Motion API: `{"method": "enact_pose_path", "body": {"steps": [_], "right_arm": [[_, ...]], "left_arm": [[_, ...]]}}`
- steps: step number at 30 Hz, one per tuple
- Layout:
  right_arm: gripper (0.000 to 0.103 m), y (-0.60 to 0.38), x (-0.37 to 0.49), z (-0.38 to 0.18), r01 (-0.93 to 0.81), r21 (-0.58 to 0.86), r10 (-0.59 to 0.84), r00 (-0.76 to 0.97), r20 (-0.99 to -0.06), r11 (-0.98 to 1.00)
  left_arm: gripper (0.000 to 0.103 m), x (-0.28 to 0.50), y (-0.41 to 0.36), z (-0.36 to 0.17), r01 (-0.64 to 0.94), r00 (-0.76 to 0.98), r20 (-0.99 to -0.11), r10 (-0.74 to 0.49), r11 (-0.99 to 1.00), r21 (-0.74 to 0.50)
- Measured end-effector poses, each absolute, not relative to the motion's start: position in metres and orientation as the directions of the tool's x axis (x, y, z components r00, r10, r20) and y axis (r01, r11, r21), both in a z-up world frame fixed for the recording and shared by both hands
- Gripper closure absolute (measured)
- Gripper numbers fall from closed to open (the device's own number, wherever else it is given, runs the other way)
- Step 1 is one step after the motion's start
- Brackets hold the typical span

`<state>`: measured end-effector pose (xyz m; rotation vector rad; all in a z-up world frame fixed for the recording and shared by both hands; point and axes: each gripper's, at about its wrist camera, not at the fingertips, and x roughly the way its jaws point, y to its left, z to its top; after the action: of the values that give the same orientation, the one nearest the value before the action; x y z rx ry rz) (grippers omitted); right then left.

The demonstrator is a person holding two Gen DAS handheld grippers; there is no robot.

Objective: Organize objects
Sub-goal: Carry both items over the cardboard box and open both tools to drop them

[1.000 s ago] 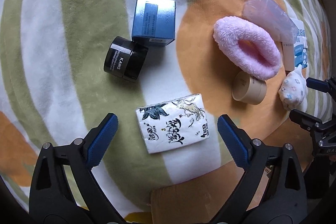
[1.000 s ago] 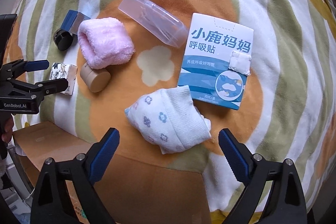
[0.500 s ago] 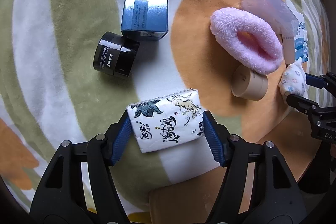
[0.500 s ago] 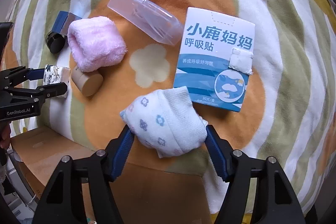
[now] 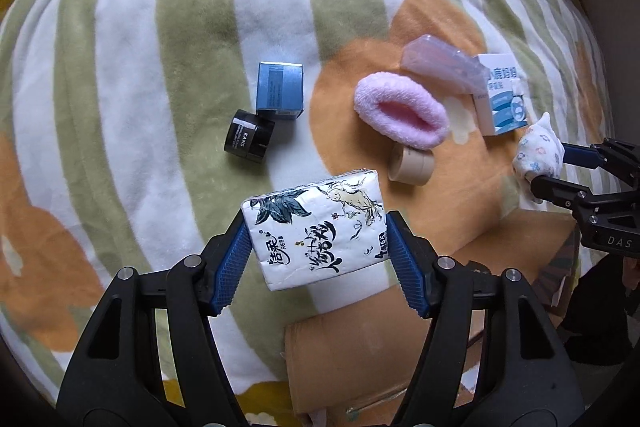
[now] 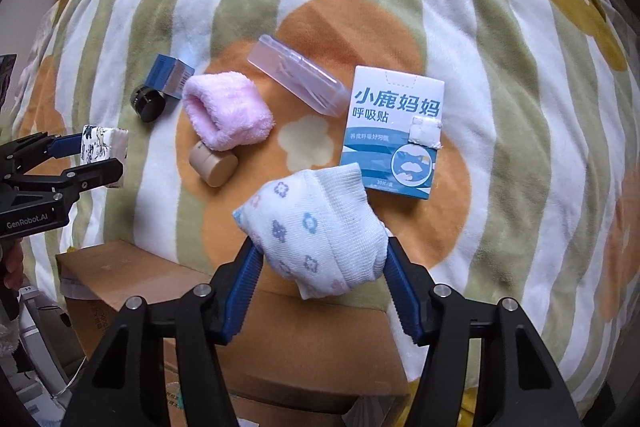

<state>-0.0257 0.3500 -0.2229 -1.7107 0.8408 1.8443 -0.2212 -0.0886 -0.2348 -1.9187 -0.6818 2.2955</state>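
Observation:
My left gripper (image 5: 316, 251) is shut on a white tissue pack (image 5: 316, 227) with ink drawings and holds it above the striped blanket (image 5: 120, 67). My right gripper (image 6: 320, 267) is shut on a rolled white sock (image 6: 316, 227) with small flower prints, also lifted. In the right wrist view the left gripper (image 6: 100, 155) with the tissue pack (image 6: 102, 147) shows at the far left. In the left wrist view the right gripper (image 5: 548, 167) with the sock (image 5: 538, 151) shows at the far right.
On the blanket lie a blue box (image 5: 280, 91), a black jar (image 5: 248, 141), a pink fluffy sock (image 6: 226, 111), a beige round jar (image 6: 214, 165), a clear plastic case (image 6: 296, 81) and a blue-white carton (image 6: 394, 131). A cardboard box (image 6: 280, 331) stands below the bed's edge.
Both grippers closed, the left on the tissue pack and the right on the white sock, then lifted them and drew back from the blanket.

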Motion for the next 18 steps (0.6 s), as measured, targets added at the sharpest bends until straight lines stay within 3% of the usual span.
{"method": "enact_pose_path", "body": {"steps": [18], "right_arm": [[0.046, 0.221, 0.020, -0.106, -0.654, 0.136, 0.055, -0.263, -0.963, -0.744]], "left_arm": [[0.041, -0.090, -0.036, -0.111, 0.275, -0.419, -0.885, 0.205, -0.900, -0.338]]}}
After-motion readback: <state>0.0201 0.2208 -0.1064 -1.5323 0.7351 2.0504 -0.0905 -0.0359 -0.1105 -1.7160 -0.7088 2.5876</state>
